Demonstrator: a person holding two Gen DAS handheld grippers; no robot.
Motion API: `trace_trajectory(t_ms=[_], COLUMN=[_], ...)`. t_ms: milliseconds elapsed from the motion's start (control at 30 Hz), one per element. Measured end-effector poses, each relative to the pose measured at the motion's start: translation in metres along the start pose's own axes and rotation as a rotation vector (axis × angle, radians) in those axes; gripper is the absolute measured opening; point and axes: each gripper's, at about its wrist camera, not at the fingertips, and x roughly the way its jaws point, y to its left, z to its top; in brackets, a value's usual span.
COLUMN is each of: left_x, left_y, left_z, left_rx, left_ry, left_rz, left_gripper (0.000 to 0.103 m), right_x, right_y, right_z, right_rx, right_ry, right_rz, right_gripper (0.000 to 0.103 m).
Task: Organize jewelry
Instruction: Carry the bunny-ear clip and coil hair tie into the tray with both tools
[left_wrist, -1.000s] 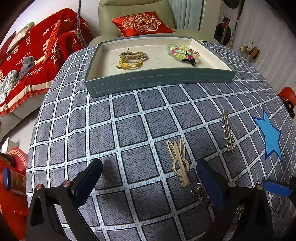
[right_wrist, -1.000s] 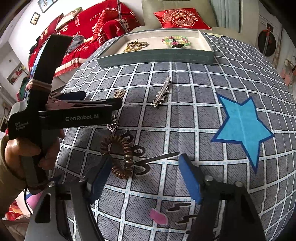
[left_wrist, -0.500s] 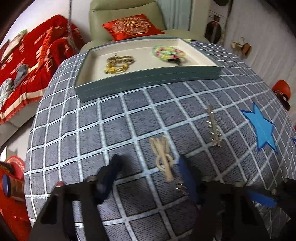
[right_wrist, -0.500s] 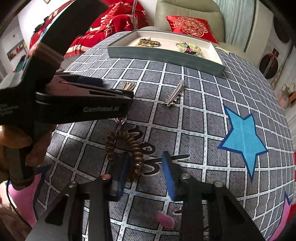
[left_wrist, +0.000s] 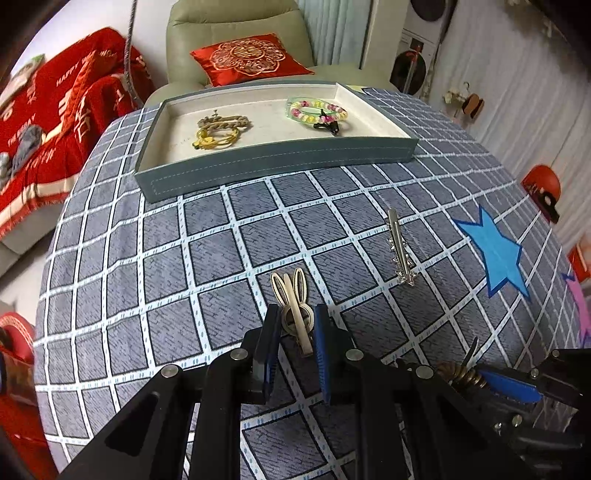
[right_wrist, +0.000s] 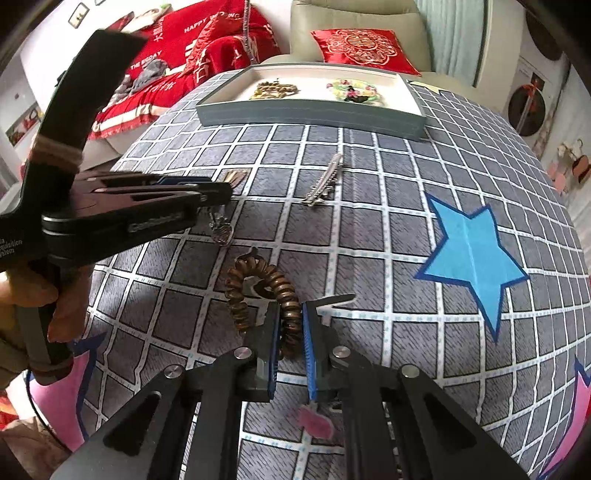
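Both pairs of tongs have drawn in since a second ago, when each stood wide apart above the checked cloth. Now the left tongs (left_wrist: 295, 328) are clenched on the round end of the cream rabbit-ear hair clip (left_wrist: 293, 302), whose two long loops point away toward the tray; the blue pads (left_wrist: 320, 334) press it from either side while it lies on the worktop (left_wrist: 221, 236). The right tongs (right_wrist: 290, 325) are clamped on the near side of the brown coil hair tie (right_wrist: 266, 284), the rest of the ring arching forward and to the left of the fingers, its far part resting on the cloth.

Between the two, seen from the right wrist, a small silver charm (right_wrist: 221, 230) lies just under the tip of the left tool. Farther out, the silver spiked hair clip (left_wrist: 399, 251) lies loose on the cloth, well apart from both tongs and beside the blue star (left_wrist: 495, 254).

At the far edge of the worktop sits the grey-blue tray (left_wrist: 273, 162) with a cream lining. Inside it, a braided bracelet (left_wrist: 221, 122) and a yellow hair tie (left_wrist: 216, 142) lie touching on the left, and a beaded bracelet (left_wrist: 317, 110) with a black clip (left_wrist: 327, 127) lies on the right.
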Motion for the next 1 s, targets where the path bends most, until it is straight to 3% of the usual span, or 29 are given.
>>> trace_trajectory(t_ms=[467,1000], left_x=[-0.031,-0.067], left_y=[0.024,0.044], left_z=[0.005,0.080], left_rx=[-0.060,-0.076], left_ry=[-0.082,-0.216], left_rz=[-0.016,-0.038], left_gripper=[0.034,0.034], right_x=[-0.022,-0.048], right_y=[-0.030,-0.062], right_z=[0.020,0.121], right_rx=[0.088,0.104], right_ry=[-0.047,-0.168], right_rz=[0.033,0.066], right_gripper=[0.013,0.013])
